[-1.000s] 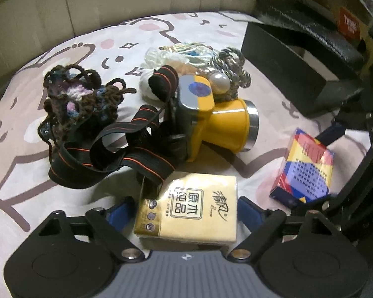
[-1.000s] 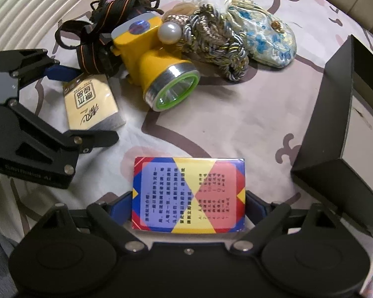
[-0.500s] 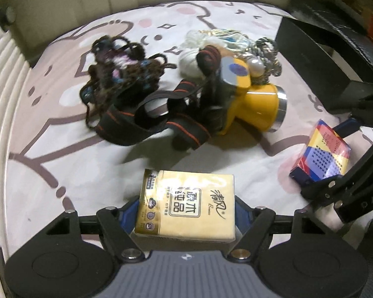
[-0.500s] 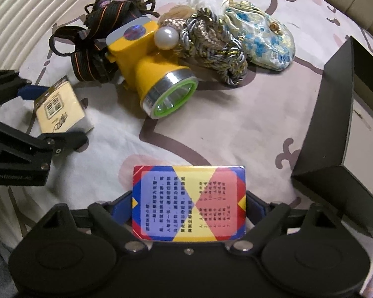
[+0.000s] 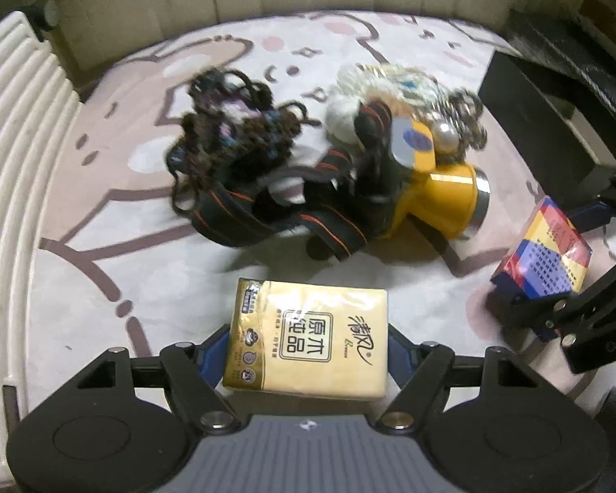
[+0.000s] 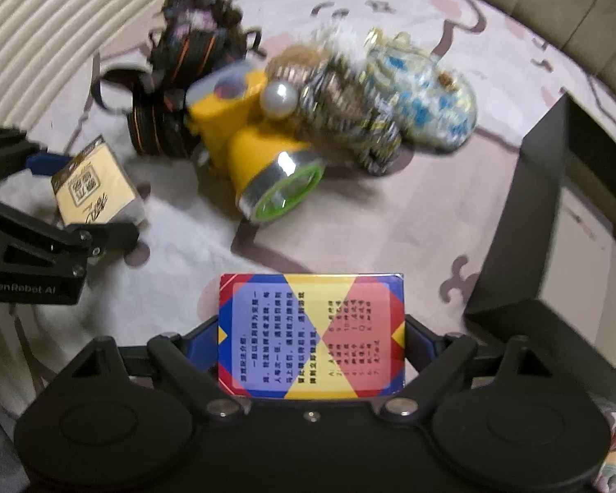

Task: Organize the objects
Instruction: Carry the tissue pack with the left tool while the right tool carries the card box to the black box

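My left gripper (image 5: pixel 308 349) is shut on a yellow tissue pack (image 5: pixel 308 341) and holds it above the patterned cloth; the pack also shows in the right wrist view (image 6: pixel 96 189). My right gripper (image 6: pixel 311 343) is shut on a red, blue and yellow card box (image 6: pixel 311 335), also seen in the left wrist view (image 5: pixel 542 263). A yellow headlamp (image 5: pixel 435 193) with black straps lies in the middle, next to a dark crocheted item (image 5: pixel 226 123), a braided cord with a pearl (image 6: pixel 349 111) and a blue floral pouch (image 6: pixel 427 94).
An open black box (image 6: pixel 554 222) stands at the right, also visible in the left wrist view (image 5: pixel 546 119). A white ribbed surface (image 5: pixel 16 143) borders the cloth on the left. A beige wall runs along the back.
Both grippers have lifted and pulled back from the pile with their loads. The tissue pack and the card box are now farther from the headlamp.
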The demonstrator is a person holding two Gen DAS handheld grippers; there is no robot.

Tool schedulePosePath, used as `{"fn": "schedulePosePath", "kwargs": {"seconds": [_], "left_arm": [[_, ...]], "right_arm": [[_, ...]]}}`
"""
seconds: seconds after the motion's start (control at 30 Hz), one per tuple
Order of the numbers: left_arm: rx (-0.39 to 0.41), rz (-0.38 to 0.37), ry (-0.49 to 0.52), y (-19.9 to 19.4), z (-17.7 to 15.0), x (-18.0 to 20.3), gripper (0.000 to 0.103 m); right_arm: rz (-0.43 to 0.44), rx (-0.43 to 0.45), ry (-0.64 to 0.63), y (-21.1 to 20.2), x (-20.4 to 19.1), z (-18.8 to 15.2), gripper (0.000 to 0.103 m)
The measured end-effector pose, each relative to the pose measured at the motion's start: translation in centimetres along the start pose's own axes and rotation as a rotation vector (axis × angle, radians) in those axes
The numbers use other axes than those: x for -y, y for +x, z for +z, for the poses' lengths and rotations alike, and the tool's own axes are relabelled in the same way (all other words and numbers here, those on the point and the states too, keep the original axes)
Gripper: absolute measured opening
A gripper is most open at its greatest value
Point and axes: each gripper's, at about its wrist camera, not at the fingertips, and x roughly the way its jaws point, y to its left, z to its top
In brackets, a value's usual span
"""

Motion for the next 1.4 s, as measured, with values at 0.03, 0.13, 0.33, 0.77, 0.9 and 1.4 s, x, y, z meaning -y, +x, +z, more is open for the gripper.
{"fn": "schedulePosePath", "kwargs": {"seconds": [0.03,0.13,0.33,0.77,0.9,1.4], "left_arm": [[0.009,0.005,-0.008,-0.5,0.1,-0.1,0.075],[0.038,0.018,-0.03,-1.8,0.5,-0.4,0.075],[0.103,0.039,-0.074,-4.3,1.6,-1.1,0.075],[0.213,0.064,-0.127,-9.8,3.2,-1.1,0.075],[0.244,0.072,-0.139,-11.4,3.7,-0.9,0.075],[0.321,0.092,-0.165,-15.0,4.0,0.1,0.075]], "right_arm": [[-0.002,0.014,0.008,-0.9,-0.5,0.3,0.089],[-0.007,0.057,0.035,-1.9,-0.9,1.0,0.089],[-0.021,0.145,0.101,-4.5,-0.4,1.2,0.089],[-0.067,0.318,0.209,-10.2,0.6,1.5,0.089],[-0.08,0.346,0.23,-11.2,0.7,1.2,0.089],[-0.073,0.444,0.284,-15.2,0.6,-0.2,0.089]]}}
